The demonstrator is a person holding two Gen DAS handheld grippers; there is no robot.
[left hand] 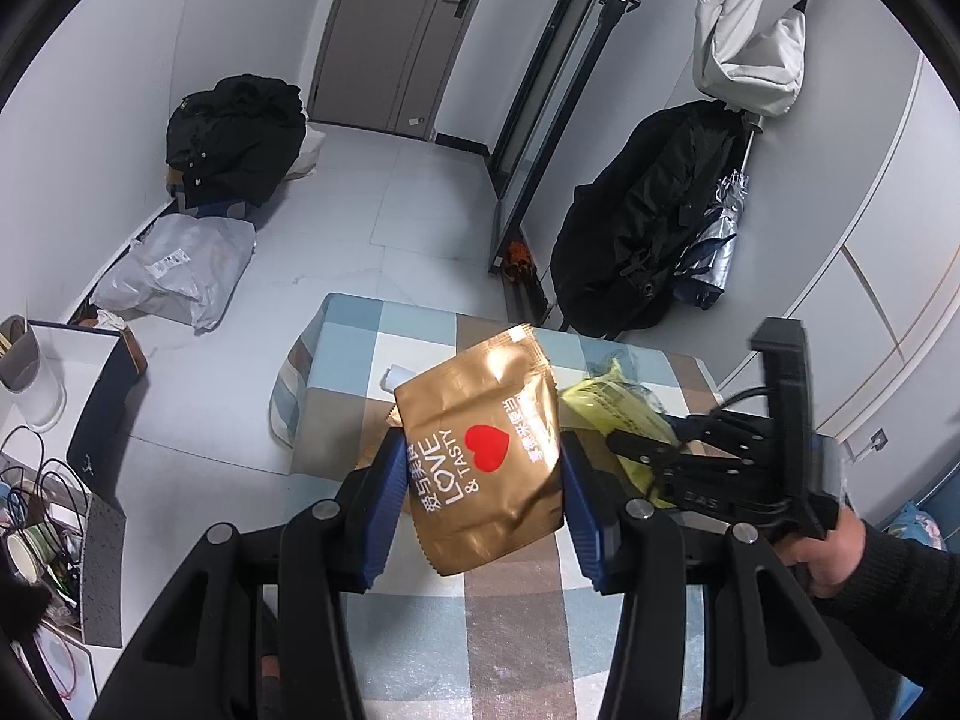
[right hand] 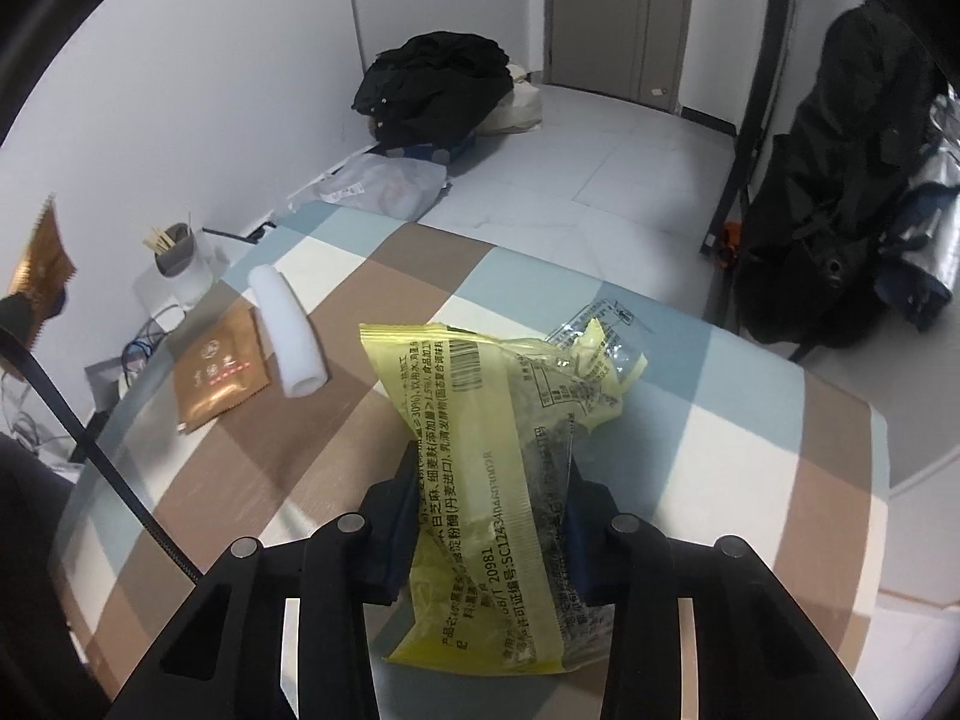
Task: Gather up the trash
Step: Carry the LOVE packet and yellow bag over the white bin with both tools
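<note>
Grippers clamped on trash above the checked table [right hand: 690, 450]: left gripper [left hand: 477, 483] pinching gold wrapper [left hand: 480, 456], right gripper [right hand: 492, 531] pinching yellow wrapper [right hand: 480, 480], with brown sachet [right hand: 219, 369] and white roll [right hand: 288, 333] at ten o'clock.

The left claw [left hand: 480, 474] points downward, and its blue pads [left hand: 384, 504] are pressed on a pouch [left hand: 486, 456]. The right claw [right hand: 492, 516] is clamped on a wrapper [right hand: 480, 480], with a hand [left hand: 828, 546] gripping its handle.
</note>
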